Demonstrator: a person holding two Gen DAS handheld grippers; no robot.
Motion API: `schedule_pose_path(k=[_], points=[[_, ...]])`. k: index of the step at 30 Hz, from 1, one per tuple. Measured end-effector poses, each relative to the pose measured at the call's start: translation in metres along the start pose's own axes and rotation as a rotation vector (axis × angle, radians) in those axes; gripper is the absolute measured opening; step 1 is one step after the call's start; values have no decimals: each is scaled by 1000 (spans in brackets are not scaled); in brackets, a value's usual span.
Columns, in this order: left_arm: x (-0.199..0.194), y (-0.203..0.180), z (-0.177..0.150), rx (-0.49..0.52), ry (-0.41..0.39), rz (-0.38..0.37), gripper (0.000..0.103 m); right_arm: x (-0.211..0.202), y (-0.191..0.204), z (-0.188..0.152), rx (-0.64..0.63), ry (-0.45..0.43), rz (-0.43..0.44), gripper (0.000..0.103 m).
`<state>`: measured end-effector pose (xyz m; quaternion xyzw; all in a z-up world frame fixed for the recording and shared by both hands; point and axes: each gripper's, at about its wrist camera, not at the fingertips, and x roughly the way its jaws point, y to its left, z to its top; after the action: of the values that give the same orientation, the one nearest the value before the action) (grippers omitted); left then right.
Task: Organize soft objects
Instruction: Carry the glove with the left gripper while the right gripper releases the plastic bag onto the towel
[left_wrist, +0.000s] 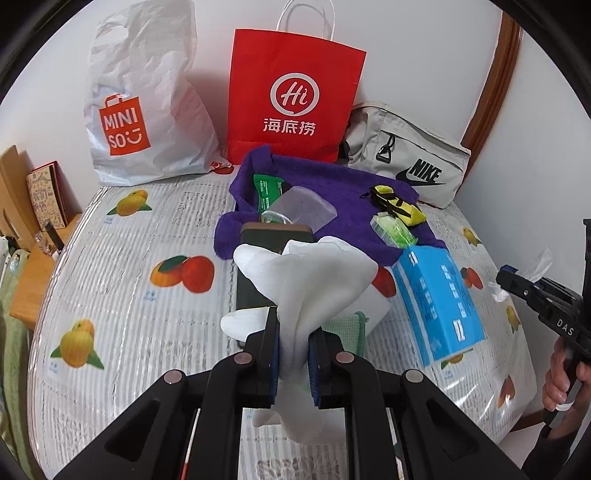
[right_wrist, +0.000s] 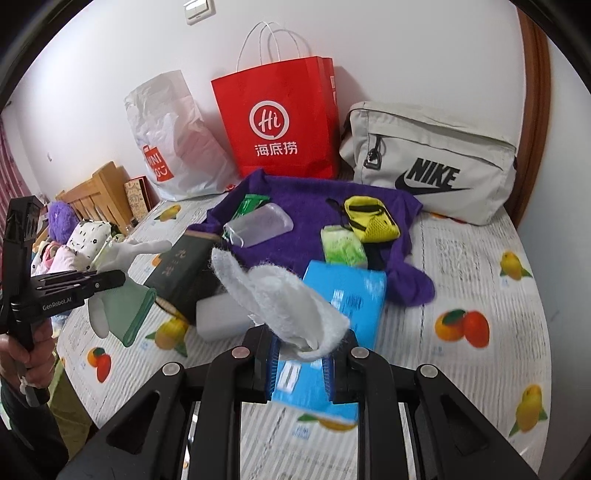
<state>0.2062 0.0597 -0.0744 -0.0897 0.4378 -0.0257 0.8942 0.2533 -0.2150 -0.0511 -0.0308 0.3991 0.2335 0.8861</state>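
- Far left: white Miniso plastic bag (left_wrist: 144, 107) propped against the wall, a wooden headboard (right_wrist: 99, 192) beside the table edge.
- Left tool (left_wrist: 292, 363) clenched on a white glove (left_wrist: 306, 280); cloth bunched between the pads, cuff flaring upward like a fan, one finger poking out to the left, more fabric hanging below the jaws.
- Same glove in the right wrist view (right_wrist: 125, 254): lifted off the table, fingers spread toward the wall, a pale green cloth (right_wrist: 129, 310) hanging at the same tool.
- Under and behind that glove: a dark box (right_wrist: 181, 273) and a white block (right_wrist: 218, 317) lying on the fruit-print table cover (left_wrist: 122, 280).
- Centre back: red paper bag (left_wrist: 291, 99) upright; purple towel (right_wrist: 314, 218) spread in front, carrying a green packet (left_wrist: 266, 190), a clear plastic bottle (right_wrist: 258, 225), a green wipes pack (right_wrist: 341, 247) and a small yellow pouch (right_wrist: 371, 219).
- Right tool (right_wrist: 301, 365) clamped on a fuzzy grey-white sock (right_wrist: 280, 299); sock raised above the blue tissue box (left_wrist: 439, 306), curling up and leftward, nap fluffy, opening folded near the pads.
- Far right: grey Nike bag (right_wrist: 432, 162) leaning at the wall.
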Motion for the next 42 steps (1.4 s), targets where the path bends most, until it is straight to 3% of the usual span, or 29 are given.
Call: schedule_pose_path(k=[22,42], points=[[50,21,65,-19,8,1,13,101,-5,99,-13,55,47,20],[128,18,133,-17,70,-55,13,210,-18,96,-23,329,56,21]])
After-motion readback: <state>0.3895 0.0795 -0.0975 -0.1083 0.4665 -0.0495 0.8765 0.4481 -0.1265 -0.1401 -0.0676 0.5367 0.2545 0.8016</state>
